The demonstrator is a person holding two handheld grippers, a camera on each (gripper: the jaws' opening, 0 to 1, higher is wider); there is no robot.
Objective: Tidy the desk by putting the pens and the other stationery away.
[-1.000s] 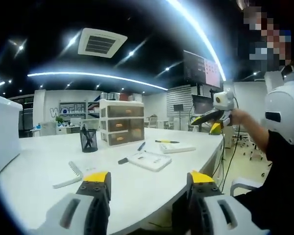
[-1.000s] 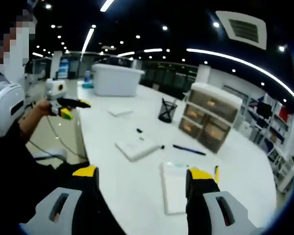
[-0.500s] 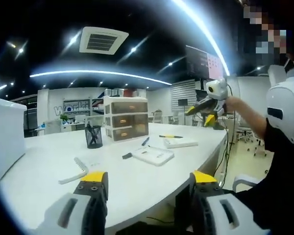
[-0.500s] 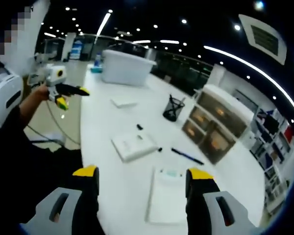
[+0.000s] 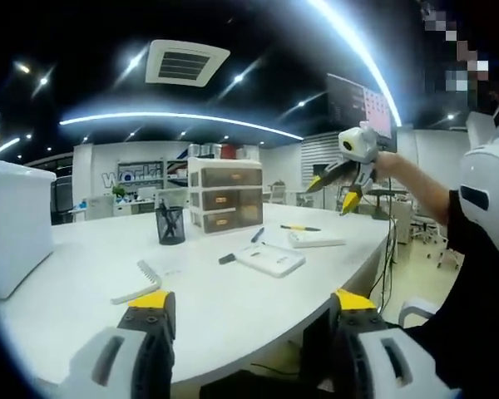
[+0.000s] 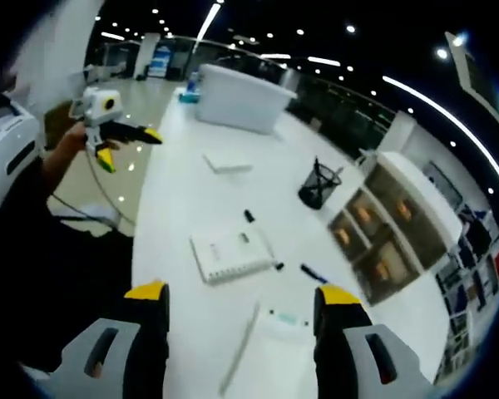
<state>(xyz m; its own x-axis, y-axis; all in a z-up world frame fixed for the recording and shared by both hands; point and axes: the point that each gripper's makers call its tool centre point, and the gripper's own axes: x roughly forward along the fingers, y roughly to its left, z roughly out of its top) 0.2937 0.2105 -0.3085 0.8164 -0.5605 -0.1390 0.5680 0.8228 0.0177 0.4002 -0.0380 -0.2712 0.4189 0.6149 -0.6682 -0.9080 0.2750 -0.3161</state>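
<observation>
Both grippers hang above the white surface (image 5: 83, 274) with jaws wide apart, holding nothing: the left gripper (image 5: 248, 301) and the right gripper (image 6: 241, 293). Pens lie loose near a white notebook (image 6: 231, 253); a blue pen (image 6: 313, 273) rests beside it. A mesh pen cup (image 5: 170, 224) stands near the drawer unit (image 5: 225, 195).

We see bare tabletop (image 6: 179, 195) around the spiral notebook (image 6: 230, 253); beyond it, a mesh pen cup (image 6: 318, 185) and drawer unit (image 6: 389, 224) block the way.
</observation>
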